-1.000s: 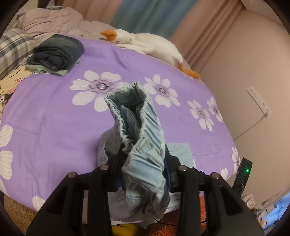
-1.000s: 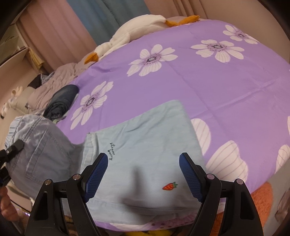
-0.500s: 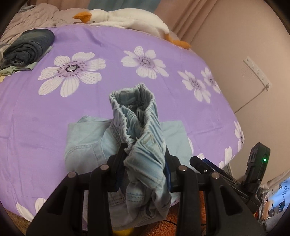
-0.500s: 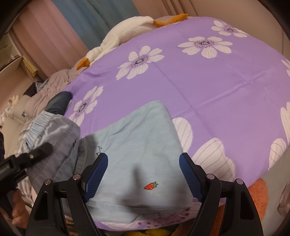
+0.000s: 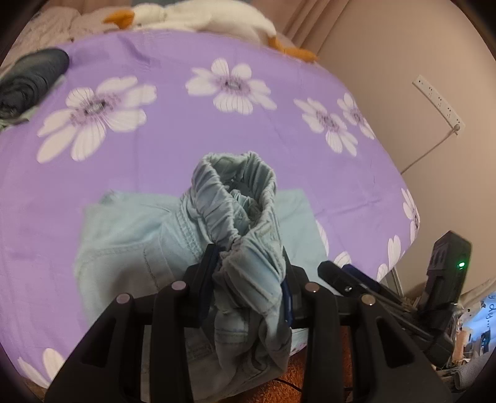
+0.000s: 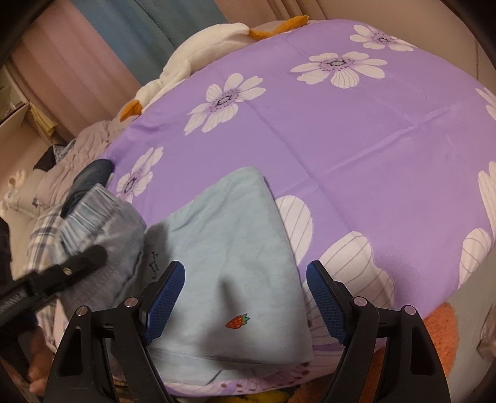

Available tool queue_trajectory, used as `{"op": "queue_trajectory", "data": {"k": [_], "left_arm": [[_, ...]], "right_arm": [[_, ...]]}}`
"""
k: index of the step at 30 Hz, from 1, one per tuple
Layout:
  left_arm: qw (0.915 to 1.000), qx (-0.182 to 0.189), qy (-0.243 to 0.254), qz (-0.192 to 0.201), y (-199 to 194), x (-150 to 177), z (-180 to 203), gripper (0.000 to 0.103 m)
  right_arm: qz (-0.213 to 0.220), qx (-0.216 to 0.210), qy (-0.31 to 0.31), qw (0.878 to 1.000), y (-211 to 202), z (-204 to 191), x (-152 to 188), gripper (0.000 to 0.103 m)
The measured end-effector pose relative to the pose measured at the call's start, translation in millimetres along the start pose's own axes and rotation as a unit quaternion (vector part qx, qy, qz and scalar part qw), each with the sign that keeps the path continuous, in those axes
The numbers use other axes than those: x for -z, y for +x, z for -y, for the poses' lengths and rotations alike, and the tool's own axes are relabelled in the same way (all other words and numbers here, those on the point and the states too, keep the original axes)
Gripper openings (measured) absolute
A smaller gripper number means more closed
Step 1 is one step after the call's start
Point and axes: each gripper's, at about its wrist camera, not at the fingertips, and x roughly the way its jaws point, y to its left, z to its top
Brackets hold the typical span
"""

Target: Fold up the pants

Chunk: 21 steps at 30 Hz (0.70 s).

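Left gripper (image 5: 248, 279): pressed onto the gathered elastic waistband of the light-blue denim pants (image 5: 238, 217), bunched fabric rising forward from between the fingers and hanging below them. Rest of the pants: spread flat on the purple flowered bedspread (image 5: 155, 148) ahead of and below the left fingers, near the bed edge. Right gripper (image 6: 245, 297): spread wide, holding nothing, poised above a flat pant leg (image 6: 229, 248) bearing a small strawberry patch (image 6: 237, 321) between and just below the blue finger pads (image 6: 164, 294). Raised waistband bunch (image 6: 99, 223) and black tip of the left gripper (image 6: 83, 259): left of the right fingers. Far ahead of both grippers: white goose plush (image 5: 198, 17) at the far bed edge. Forward-left of the left gripper: dark folded garment (image 5: 31, 77). Right of the left gripper: black device with a green light (image 5: 448, 272), and a power strip (image 5: 438, 102) on the wall.
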Motion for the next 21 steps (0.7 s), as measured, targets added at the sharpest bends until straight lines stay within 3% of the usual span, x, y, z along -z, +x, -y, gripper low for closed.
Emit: {"op": "queue_trajectory", "data": {"k": [4,7,9,12,17,19,21], "left_arm": [[0.9994,0.018,-0.012,-0.026,20.2,4.4,-4.6,0.038],[0.9967,0.058,-0.039,-0.042,30.5,7.9,-10.8,0.059],[0.9935,0.084,-0.058,-0.050,28.9,9.9,-12.7,0.064],[0.9926,0.102,-0.058,-0.029,7.9,10.9,-12.1,0.084],[0.9964,0.055,-0.045,0.046,-41.8,9.1,-27.9,0.095],[0.9960,0.002,-0.053,0.073,-57.9,11.9,-46.2,0.096],[0.9933,-0.047,-0.065,0.083,-65.3,15.6,-64.5,0.096]], "right_arm": [[-0.003,0.003,-0.001,1.000,1.2,1.3,-0.2,0.081],[-0.005,0.005,-0.001,1.000,1.6,2.8,-0.2,0.081],[-0.005,0.007,-0.002,1.000,0.3,3.4,-0.4,0.081],[0.002,0.007,-0.005,1.000,-4.1,4.8,-1.4,0.081],[0.021,-0.007,-0.005,1.000,-14.2,6.3,-6.1,0.081],[0.020,-0.020,-0.007,1.000,-15.5,2.8,-7.7,0.081],[0.014,-0.035,-0.015,0.999,-14.8,-5.3,-7.9,0.091]]}}
